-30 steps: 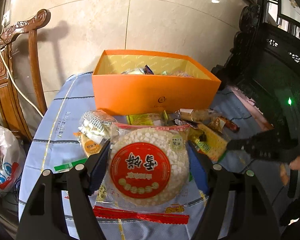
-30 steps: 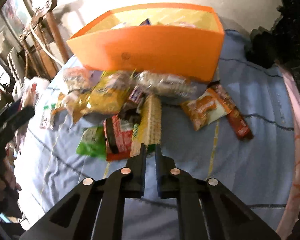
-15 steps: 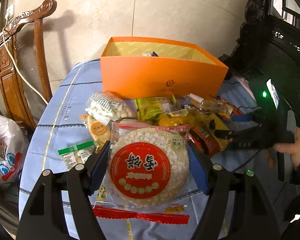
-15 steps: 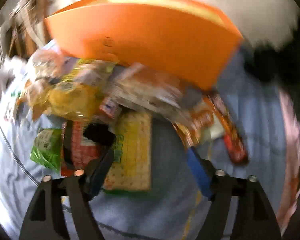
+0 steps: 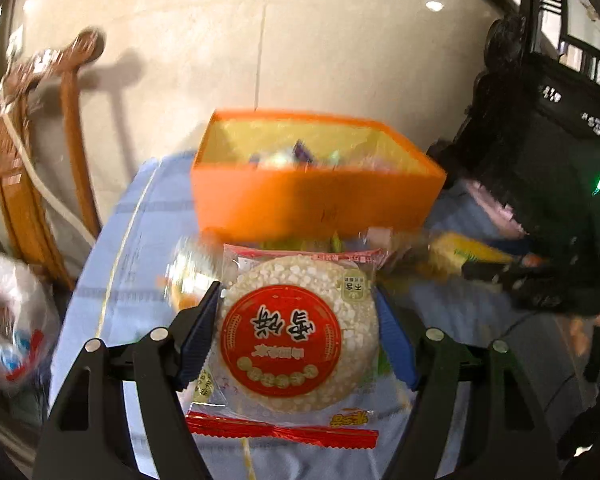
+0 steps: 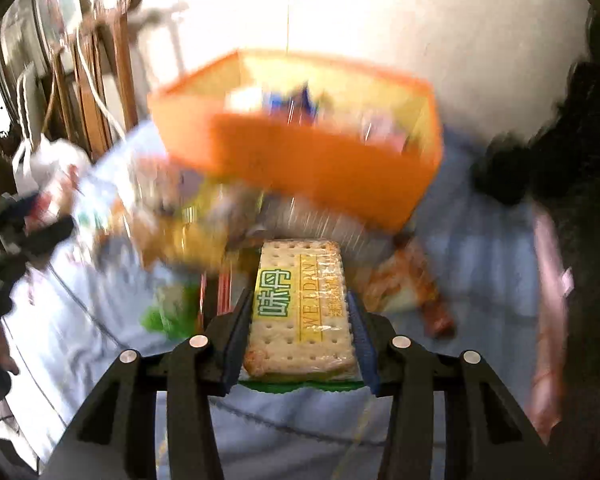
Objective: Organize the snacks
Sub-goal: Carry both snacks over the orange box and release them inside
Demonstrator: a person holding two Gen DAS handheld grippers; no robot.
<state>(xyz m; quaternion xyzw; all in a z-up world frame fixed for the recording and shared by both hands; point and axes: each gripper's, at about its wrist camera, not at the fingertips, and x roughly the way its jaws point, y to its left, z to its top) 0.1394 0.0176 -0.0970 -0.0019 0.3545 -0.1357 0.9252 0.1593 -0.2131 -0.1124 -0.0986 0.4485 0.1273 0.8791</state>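
**Orange box part-filled, two packs in hand, a heap left**

Orange box [image 5: 316,200] stands at the far side of the bench [image 5: 112,280] with several wrappers already inside. The left hand-held gripper [image 5: 298,334] is clamped on a round rice-cake pack [image 5: 296,336]; the right hand-held gripper [image 6: 298,330] grips a cracker pack [image 6: 300,308]. Both packs are held short of the box. Loose snacks [image 6: 180,240], blurred, lie in front of it, so by my reading much sorting remains.
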